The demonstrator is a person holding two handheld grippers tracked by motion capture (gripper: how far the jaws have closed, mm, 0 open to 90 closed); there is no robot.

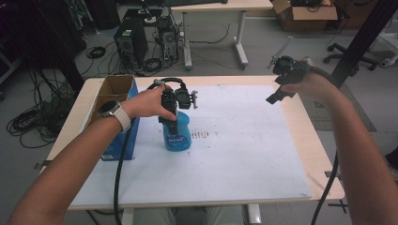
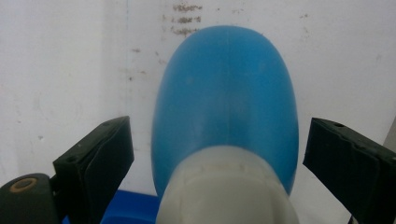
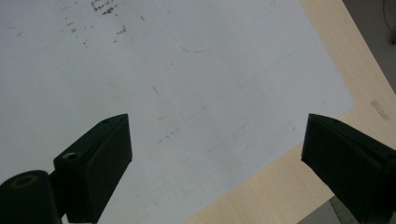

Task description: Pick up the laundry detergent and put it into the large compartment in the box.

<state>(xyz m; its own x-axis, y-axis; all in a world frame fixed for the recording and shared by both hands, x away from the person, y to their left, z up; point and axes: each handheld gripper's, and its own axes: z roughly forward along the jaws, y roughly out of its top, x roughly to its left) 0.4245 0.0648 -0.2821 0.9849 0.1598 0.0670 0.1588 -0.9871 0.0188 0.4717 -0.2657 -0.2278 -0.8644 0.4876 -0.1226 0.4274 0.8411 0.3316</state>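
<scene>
Bottle (image 1: 177, 135), blue with a pale cap, is standing upright on the white sheet (image 1: 244, 154) covering the table, just beside the blue side of an open cardboard box (image 1: 115, 89) at the table's left end. The left gripper (image 1: 176, 108) is hanging right over the bottle's top, and in the left gripper view its jaws are standing wide on either side of the bottle (image 2: 225, 107) with a gap at each side, so nothing is being squeezed; that placement is probably lining up a grasp around the neck or shoulder. From above, the hand is hiding the cap, so contact there is hard to judge.

The right gripper (image 1: 281, 82) is waiting raised over the far right of the table, jaws spread with nothing between them, seemingly keeping out of the way.

Smudged dark marks (image 1: 201, 135) are showing on the sheet beside the bottle. Beyond the table, computer towers (image 1: 131, 44), tangled cables and another desk (image 1: 216, 7) are sitting on the grey floor.
</scene>
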